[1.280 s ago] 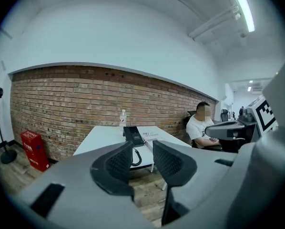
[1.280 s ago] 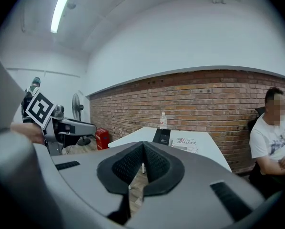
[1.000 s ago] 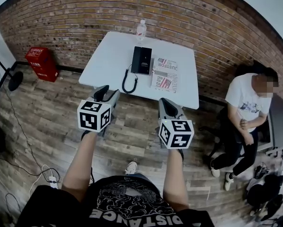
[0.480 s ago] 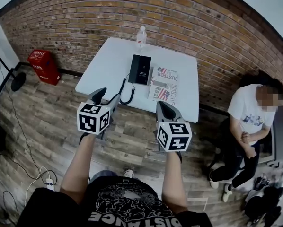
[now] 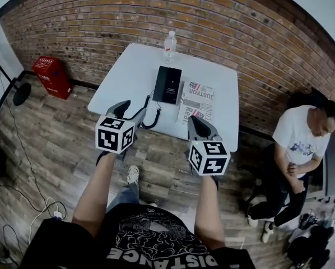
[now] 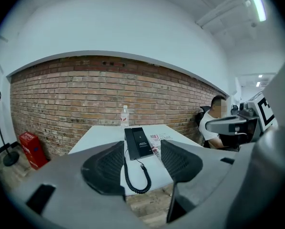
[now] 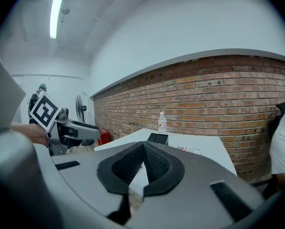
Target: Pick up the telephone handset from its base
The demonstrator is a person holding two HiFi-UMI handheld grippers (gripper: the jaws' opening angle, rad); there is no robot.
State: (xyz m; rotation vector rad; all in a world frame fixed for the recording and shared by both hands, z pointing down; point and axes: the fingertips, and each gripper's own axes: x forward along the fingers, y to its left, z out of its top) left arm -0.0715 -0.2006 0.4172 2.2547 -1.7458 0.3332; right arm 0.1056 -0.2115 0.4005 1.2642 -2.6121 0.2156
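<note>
The black telephone [image 5: 167,84] lies flat on the white table [image 5: 128,74], its handset resting on the base and its coiled cord [image 5: 151,115] looping toward the near edge. In the left gripper view the telephone [image 6: 139,142] and cord [image 6: 135,178] show beyond the jaws. My left gripper [image 5: 122,108] hovers at the table's near edge, open with nothing between its pads [image 6: 106,166]. My right gripper [image 5: 196,122] is held over the near edge to the right, shut on nothing; its pads [image 7: 157,163] meet at the tips. Both are short of the telephone.
A newspaper [image 5: 196,98] lies right of the telephone and a water bottle [image 5: 170,42] stands at the table's far edge by the brick wall. A red box [image 5: 49,74] and a fan [image 5: 16,94] stand left. A person [image 5: 296,144] sits at the right.
Both grippers and I have moved forward; the table and telephone are nearer, and the gripper tips now reach the table's near edge.
</note>
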